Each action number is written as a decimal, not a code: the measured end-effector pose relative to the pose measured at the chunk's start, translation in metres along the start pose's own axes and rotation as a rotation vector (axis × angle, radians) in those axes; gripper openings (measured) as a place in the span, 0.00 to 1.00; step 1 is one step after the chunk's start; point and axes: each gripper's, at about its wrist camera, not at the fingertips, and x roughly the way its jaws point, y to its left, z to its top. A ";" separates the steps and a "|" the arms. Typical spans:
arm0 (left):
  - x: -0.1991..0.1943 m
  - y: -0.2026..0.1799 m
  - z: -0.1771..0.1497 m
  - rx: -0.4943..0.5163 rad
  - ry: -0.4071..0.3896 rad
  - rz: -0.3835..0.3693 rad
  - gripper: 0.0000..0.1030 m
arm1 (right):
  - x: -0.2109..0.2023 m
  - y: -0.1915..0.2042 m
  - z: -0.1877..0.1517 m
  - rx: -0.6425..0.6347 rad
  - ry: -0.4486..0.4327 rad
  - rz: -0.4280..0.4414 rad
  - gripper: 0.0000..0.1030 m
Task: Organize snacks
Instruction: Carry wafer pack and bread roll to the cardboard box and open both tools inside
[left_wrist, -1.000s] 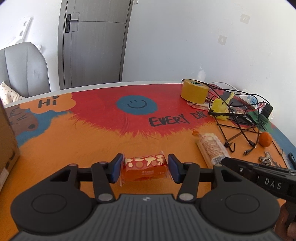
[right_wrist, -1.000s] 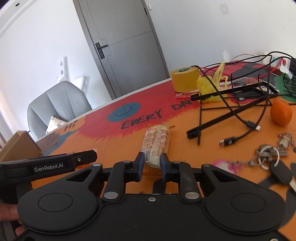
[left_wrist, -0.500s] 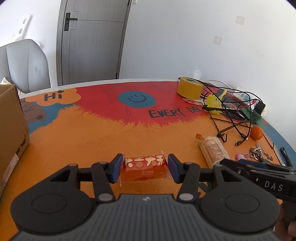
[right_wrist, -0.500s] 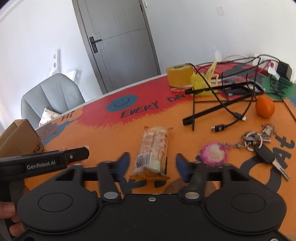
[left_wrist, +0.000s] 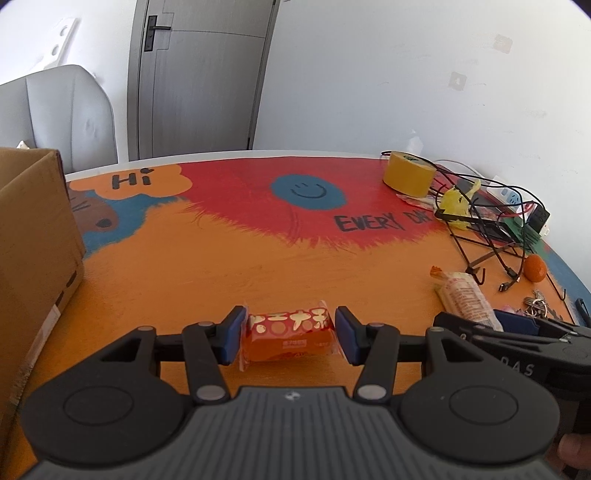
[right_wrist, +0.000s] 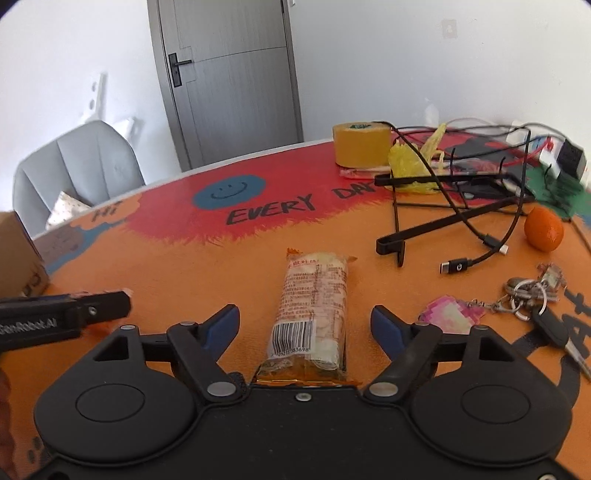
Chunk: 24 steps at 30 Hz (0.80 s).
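The left hand-held gripper (left_wrist: 290, 338) is clamped on a small orange foil-wrapped snack pack (left_wrist: 289, 335), held by its short ends. The right hand-held gripper (right_wrist: 304, 326) is opening; the long clear-wrapped cracker packet (right_wrist: 314, 306) lies between its jaws on the bench (right_wrist: 229, 269), apparently untouched. Both look light, crinkly and crushable; take the packet across its middle.

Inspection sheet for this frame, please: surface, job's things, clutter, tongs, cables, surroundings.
Surface: painted tabletop, orange and red, smiley, lettering.
Job's things: red snack pack between the left tongs' pads; long cracker pack lying on the table; cardboard box at left.
Clutter: yellow tape roll, orange fruit, keys, yellow bag.
Tongs: left tongs shut on the red snack pack; right tongs opening, pads clear of the cracker pack.
Cables: black USB leads tangled over a black stand.
Surroundings: grey door, grey chair.
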 end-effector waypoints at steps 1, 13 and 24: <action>0.000 0.001 0.000 -0.001 0.000 -0.001 0.50 | 0.001 0.003 0.000 -0.017 0.003 -0.016 0.72; -0.034 0.014 -0.004 -0.020 -0.047 -0.009 0.50 | -0.027 0.011 -0.001 0.003 -0.048 -0.013 0.36; -0.078 0.029 0.000 -0.039 -0.119 0.003 0.50 | -0.054 0.040 0.007 -0.006 -0.091 0.070 0.36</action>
